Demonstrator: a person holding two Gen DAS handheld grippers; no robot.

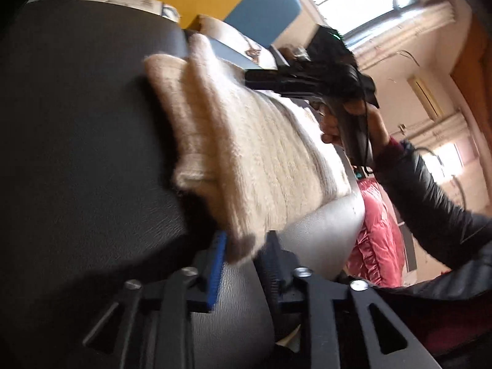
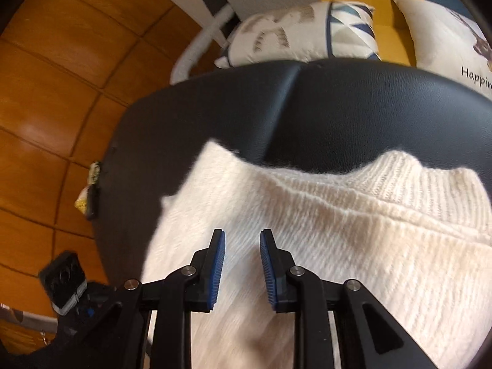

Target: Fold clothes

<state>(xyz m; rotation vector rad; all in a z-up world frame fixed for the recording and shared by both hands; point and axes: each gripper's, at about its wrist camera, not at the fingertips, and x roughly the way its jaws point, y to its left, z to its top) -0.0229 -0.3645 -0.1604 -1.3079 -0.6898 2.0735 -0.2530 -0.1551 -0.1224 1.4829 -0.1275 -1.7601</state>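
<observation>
- Cream ribbed-knit fuzzy sweater (image 2: pixel 323 240) lies on a black leather-look cushioned seat (image 2: pixel 353 107), a sofa or chair by the look of it; its ribbed hem or cuff edge points toward the seat's far rim, and one end hangs over a pale grey part of the seat (image 1: pixel 323 224) in the left wrist view.
- Handling, as a judgement: soft, light, limp and a bit stretchy; it will sag from any single hold and the fuzz may cling to the pads. Best taken at the ribbed edges or corners, one per side, so the fold stays square.
- Left hand-held gripper (image 1: pixel 243 252): a sweater corner sits between its jaws, against the blue pad (image 1: pixel 216 264); blur hides whether the pads press on it, so I cannot tell if it grips.
- Right hand-held gripper (image 2: pixel 242 264): jaws narrowly parted, nothing between them, angled steeply down just above the knit.
- In the left view a person's hand (image 1: pixel 356 117) in a dark sleeve (image 1: pixel 430 203) holds that right tool over the sweater's far side.
- Outward: two patterned cushions (image 2: pixel 307 30), an orange-brown tiled floor (image 2: pixel 61 92), a pink quilted garment (image 1: pixel 378 233).
</observation>
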